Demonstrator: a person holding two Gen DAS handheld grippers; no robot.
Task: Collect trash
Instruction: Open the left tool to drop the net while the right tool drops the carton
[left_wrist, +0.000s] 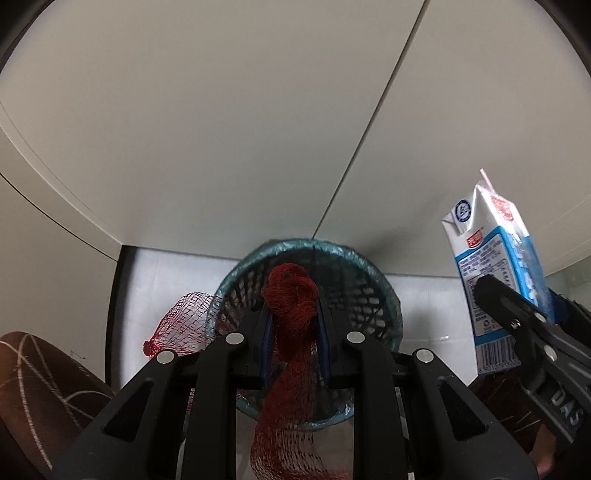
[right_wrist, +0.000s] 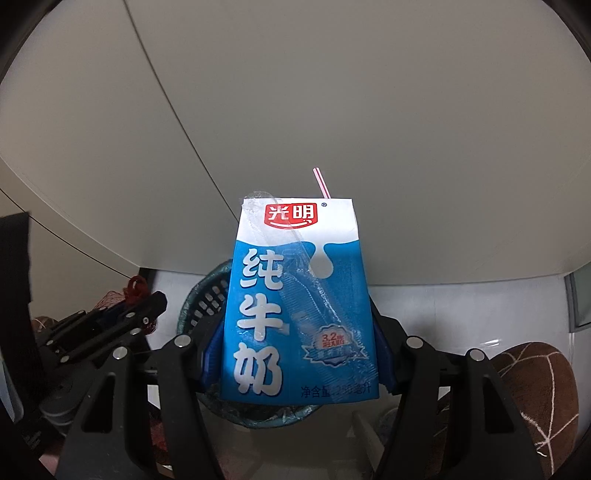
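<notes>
Left gripper (left_wrist: 291, 317) clenched on red mesh net bag (left_wrist: 291, 295), right gripper (right_wrist: 299, 350) grasping blue-white milk carton (right_wrist: 299, 295), both poised above teal-lined black plastic wastebasket (left_wrist: 384, 295) for dropping.

Milk carton clamped above the bin

The right gripper (right_wrist: 297, 354) clamps a blue-and-white cardboard milk carton (right_wrist: 297, 306) with a pink striped straw (right_wrist: 321, 182), upright over a dark mesh waste basket lined in teal plastic (right_wrist: 205, 295); the left gripper (right_wrist: 140, 310) grips red netting (right_wrist: 135, 290) beside it.

Both grippers were chunky matte black plastic with round silver screw heads, blue pads inside the fingers (left_wrist: 267, 332), and the right gripper (left_wrist: 517, 306) had raised "DAS" lettering down its side.
</notes>
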